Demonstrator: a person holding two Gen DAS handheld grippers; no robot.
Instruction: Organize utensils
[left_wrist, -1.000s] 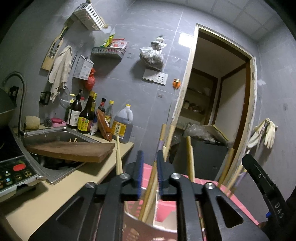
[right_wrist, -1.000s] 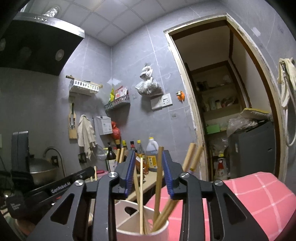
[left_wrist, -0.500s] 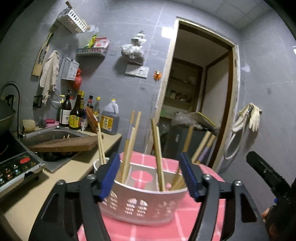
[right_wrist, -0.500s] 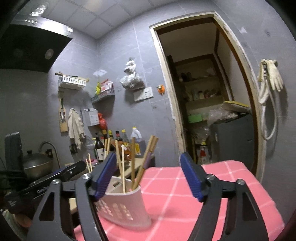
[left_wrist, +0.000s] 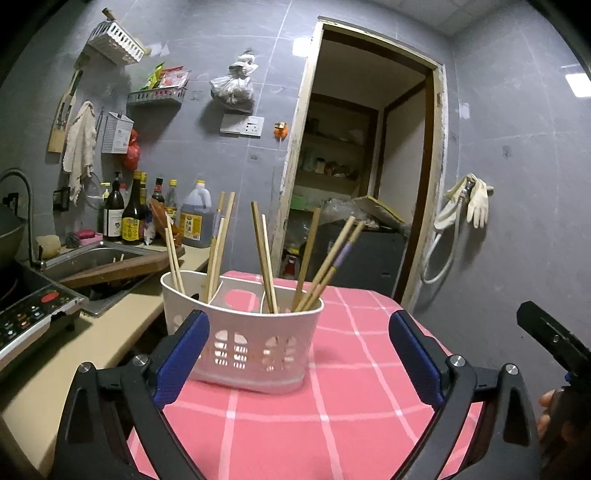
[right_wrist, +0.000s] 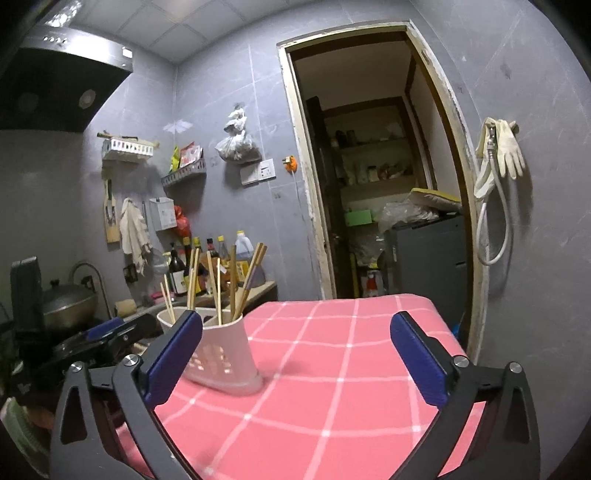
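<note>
A white perforated utensil holder (left_wrist: 251, 347) stands on the pink checked tablecloth (left_wrist: 332, 413). Several wooden chopsticks (left_wrist: 264, 258) stand upright in its compartments. My left gripper (left_wrist: 299, 354) is open and empty, its blue pads just in front of the holder. In the right wrist view the holder (right_wrist: 221, 354) stands at the left of the cloth with the chopsticks (right_wrist: 218, 284) in it. My right gripper (right_wrist: 295, 358) is open and empty, to the right of the holder.
A counter (left_wrist: 85, 343) to the left carries a sink (left_wrist: 92, 258), a wooden board, bottles (left_wrist: 129, 218) and an induction cooker (left_wrist: 26, 314). A doorway (left_wrist: 362, 192) opens behind the table. A wok (right_wrist: 66, 302) sits at far left.
Both grippers have opened wide, let go of the chopsticks and pulled back from the holder. The chopsticks now stand in the holder.
</note>
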